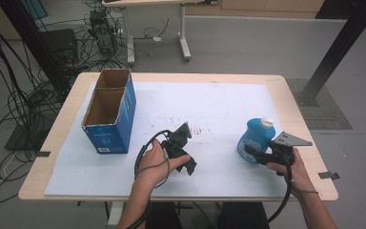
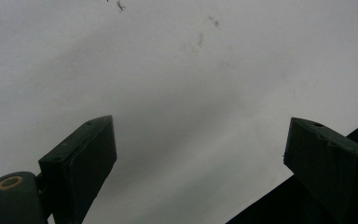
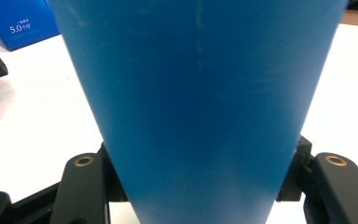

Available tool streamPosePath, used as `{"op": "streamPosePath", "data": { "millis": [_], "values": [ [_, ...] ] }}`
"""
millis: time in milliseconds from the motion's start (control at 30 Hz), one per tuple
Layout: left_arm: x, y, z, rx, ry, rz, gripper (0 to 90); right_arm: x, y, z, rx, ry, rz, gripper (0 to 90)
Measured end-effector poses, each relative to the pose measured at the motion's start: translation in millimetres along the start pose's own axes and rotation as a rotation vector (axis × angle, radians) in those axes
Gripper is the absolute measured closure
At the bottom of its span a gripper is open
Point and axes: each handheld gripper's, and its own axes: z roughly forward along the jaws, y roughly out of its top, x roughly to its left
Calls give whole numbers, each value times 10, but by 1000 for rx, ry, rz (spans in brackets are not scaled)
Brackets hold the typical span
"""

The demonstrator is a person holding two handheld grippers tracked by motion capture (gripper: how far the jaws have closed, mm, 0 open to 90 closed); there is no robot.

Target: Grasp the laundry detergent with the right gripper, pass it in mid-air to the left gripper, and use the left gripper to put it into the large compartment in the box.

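Right hand-held gripper (image 3: 200,186) clamped around blue bottle (image 3: 200,93), its top cut off, pads hidden.

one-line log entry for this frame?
right gripper: shut on blue bottle | left gripper: open, nothing between jaws, over white sheet | blue box: open, left

The box (image 1: 108,112) stands at the table's (image 1: 295,109) left on the sheet (image 1: 219,105); the bottle (image 1: 255,138) stands at the right, well apart from it.
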Motion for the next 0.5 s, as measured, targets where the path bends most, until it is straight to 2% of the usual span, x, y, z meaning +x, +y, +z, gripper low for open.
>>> {"op": "streamPosePath", "data": {
  "millis": [500],
  "values": [
    [-23, 11, -15, -5, 1, -2, 96, 9, -18, -3, -17, -8, -14, 401]
  ]
}}
